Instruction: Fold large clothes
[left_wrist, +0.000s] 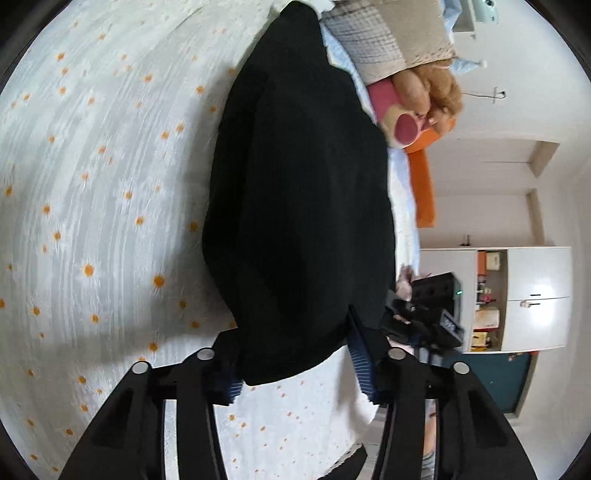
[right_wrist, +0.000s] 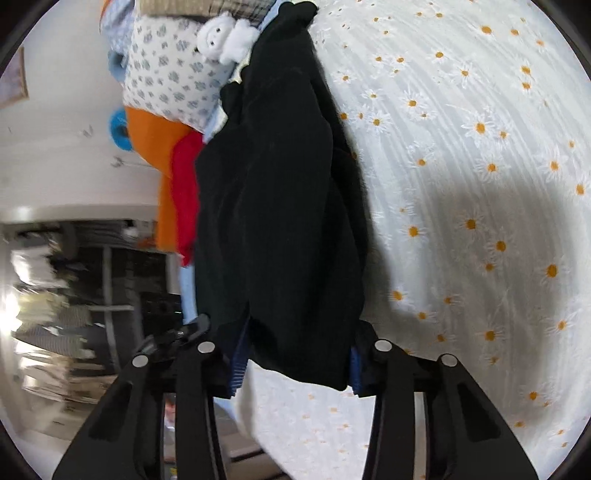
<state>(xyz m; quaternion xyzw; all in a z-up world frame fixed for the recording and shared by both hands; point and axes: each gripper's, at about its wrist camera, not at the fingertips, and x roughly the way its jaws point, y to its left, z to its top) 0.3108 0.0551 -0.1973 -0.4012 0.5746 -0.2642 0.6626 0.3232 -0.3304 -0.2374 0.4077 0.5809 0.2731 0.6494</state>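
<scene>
One black garment (left_wrist: 299, 206) lies on one daisy-print bedsheet (left_wrist: 92, 184), with two grippers at its near edge: the left gripper (left_wrist: 299, 373) and the right gripper (right_wrist: 295, 363). At twelve o'clock in the right wrist view sits one white plush toy (right_wrist: 225, 37) on one patterned pillow (right_wrist: 173, 81). At four o'clock in the left wrist view stands one white cabinet (left_wrist: 532, 295).

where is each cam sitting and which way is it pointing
Left wrist: sits on the left tongs, looking forward and down along them at the black garment on the daisy bedspread; the right tongs show at its right.
Right wrist: sits on the right tongs, looking forward and down at the black garment, with the bedspread on its right and a plush toy far off.
Shared: both views show the garment's near edge between their tongs, the bedspread, and orange fabric beyond.
</scene>
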